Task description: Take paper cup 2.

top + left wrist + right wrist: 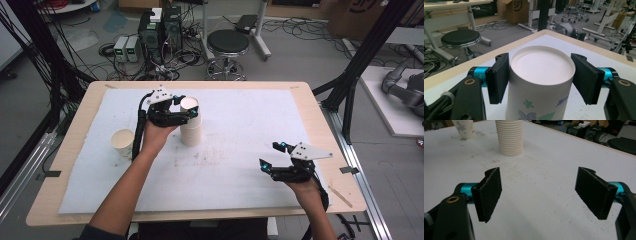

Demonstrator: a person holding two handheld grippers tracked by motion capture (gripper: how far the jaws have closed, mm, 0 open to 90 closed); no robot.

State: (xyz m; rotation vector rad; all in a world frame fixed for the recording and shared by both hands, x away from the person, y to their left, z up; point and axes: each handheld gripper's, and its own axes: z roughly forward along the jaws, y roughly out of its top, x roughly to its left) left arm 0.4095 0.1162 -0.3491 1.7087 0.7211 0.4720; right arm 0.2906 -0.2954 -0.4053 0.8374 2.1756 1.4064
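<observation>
Between my left gripper (541, 80) pads sits the top cup (541, 82) of the stack (190, 125) mid-worktop (240, 145), clasped at its rim; my right gripper (541, 195) hangs spread wide and empty near the front edge.

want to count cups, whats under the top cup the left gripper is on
Under the top cup, upside down between the left gripper pads, is a ribbed stack of nested cups. Their count stays hidden.

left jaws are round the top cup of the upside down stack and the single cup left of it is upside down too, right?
Not quite. The single cup stands upright, its open mouth up, as the high view shows. The rest holds: the left gripper has its jaws on either side of the top cup of the upside-down stack.
</observation>
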